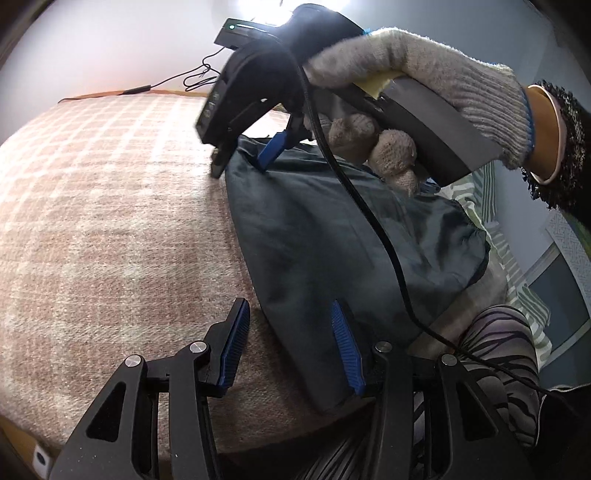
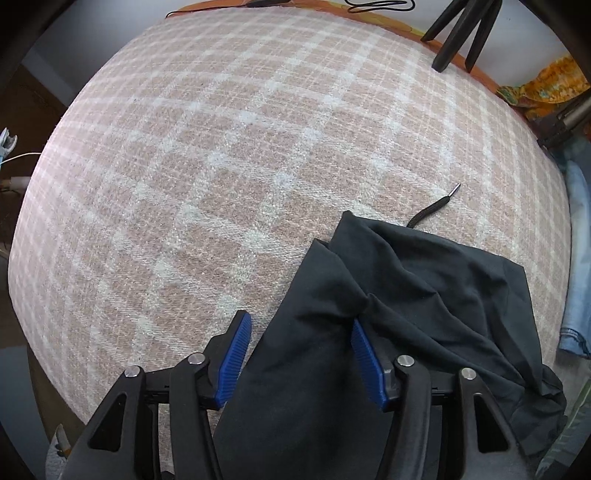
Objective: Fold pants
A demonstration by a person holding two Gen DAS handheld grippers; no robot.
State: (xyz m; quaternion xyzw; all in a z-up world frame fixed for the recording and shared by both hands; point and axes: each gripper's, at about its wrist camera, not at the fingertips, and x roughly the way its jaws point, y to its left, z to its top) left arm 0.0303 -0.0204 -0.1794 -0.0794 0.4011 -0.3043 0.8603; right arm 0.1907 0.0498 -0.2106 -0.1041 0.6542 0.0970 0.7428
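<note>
- Here the dark pants [image 1: 332,236] lie bunched on a pink plaid blanket [image 1: 110,206], toward its right and near side
- The left gripper [image 1: 291,347] sits low at the near end of the pants, jaws partly apart; the pants' near edge runs between its blue pads [image 1: 345,347], the left pad over bare blanket, and no pinch on the cloth shows
- The right gripper [image 2: 301,354] points down at the far end of the pants, jaws about half apart; a fold of cloth rises between them and lies against the right pad [image 2: 365,360], while the left pad stands clear of it over the blanket
- In the left view a gloved hand [image 1: 417,92] holds the right gripper [image 1: 243,155] above the pants, and a black cable [image 1: 369,221] trails from it across the cloth
- A drawstring [image 2: 432,210] pokes out of the pants' far edge onto the blanket
- Tripod legs [image 2: 458,33] stand at the far right edge of the blanket, and blue denim [image 2: 576,258] lies off its right side
</note>
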